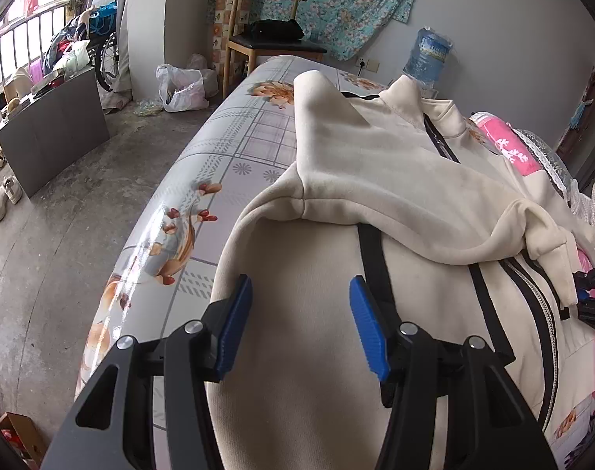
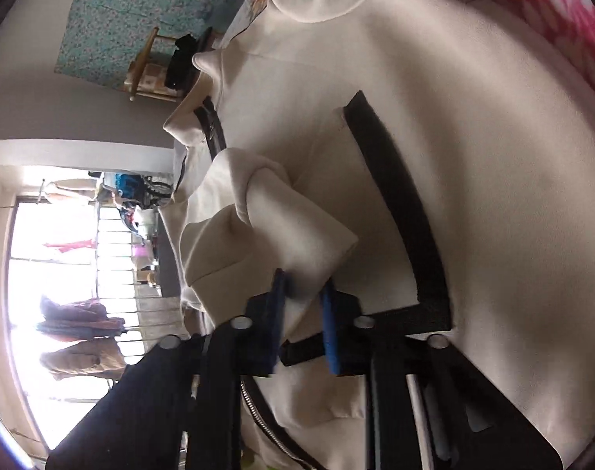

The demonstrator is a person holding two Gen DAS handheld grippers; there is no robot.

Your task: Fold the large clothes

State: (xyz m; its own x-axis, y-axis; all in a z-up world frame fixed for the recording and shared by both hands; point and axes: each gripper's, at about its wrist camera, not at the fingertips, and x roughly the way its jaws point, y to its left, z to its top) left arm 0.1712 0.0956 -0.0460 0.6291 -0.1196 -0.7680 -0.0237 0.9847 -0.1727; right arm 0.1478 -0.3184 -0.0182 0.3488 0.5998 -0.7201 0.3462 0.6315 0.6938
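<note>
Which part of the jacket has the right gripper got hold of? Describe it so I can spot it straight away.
On the floral-covered table lies a cream zip-up jacket with black trim. One sleeve is folded across its front, toward the zipper. The sleeve cuff at its far end is the part clamped in the right gripper; it is the only bunched, loose end of the garment.

The left gripper (image 1: 301, 293) is held angled downward, its blue pads (image 1: 368, 333) parted with nothing pinched between them. The right gripper (image 2: 303, 293) is seen rolled sideways, blue pads pressed onto a fold of cream cloth.
</note>
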